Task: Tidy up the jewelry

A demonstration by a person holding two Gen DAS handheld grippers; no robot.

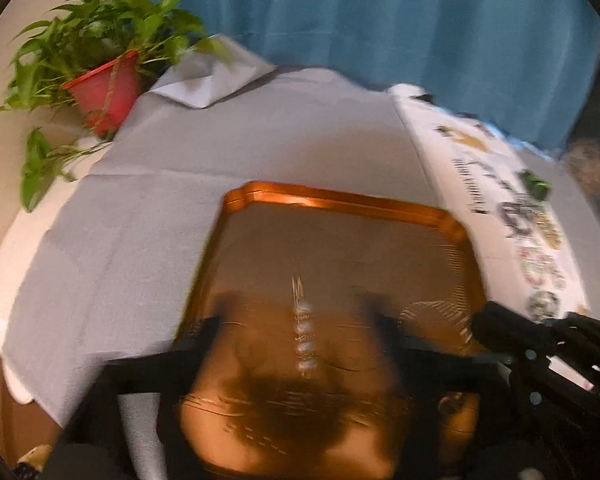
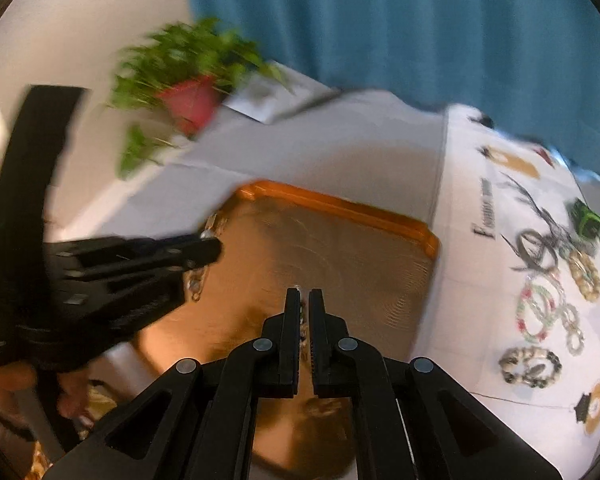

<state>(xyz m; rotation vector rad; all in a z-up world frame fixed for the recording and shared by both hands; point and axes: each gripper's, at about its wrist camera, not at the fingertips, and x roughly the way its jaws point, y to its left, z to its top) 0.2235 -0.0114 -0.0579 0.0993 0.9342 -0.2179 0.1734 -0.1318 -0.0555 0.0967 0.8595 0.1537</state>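
Closest to the lens in the left wrist view, the left gripper (image 1: 296,314) hangs over the near half of the copper tray (image 1: 340,200). Its blurred black fingers (image 1: 206,338) are spread wide apart. Between them, touching neither, a beaded strand (image 1: 305,336) lies on the tray floor, running from the near edge toward the middle. In the right wrist view the right gripper (image 2: 305,300) points down at the middle of the same tray, its jaws nearly together with only a narrow slit between. Something silvery glints at the tip of the slit, and I cannot tell whether the pads pinch it.

From the left, a potted plant (image 1: 100,80) in a red pot stands at the far left corner of the table, beside the grey cloth (image 1: 140,208) that covers most of the top. The tray sits on the near right part of the cloth, its right rim just beside a white printed sheet (image 1: 452,152) along the table's right side.

On that sheet, apart from the tray, lie the other pieces:
- a green item (image 2: 586,220), farthest back
- dark rings (image 2: 534,248)
- a yellowish beaded bracelet (image 2: 586,276)
- red, green and white bangles (image 2: 538,312)
- a black-and-cream bracelet (image 2: 530,366), nearest

A blue curtain (image 1: 380,20) hangs behind the table's far edge.
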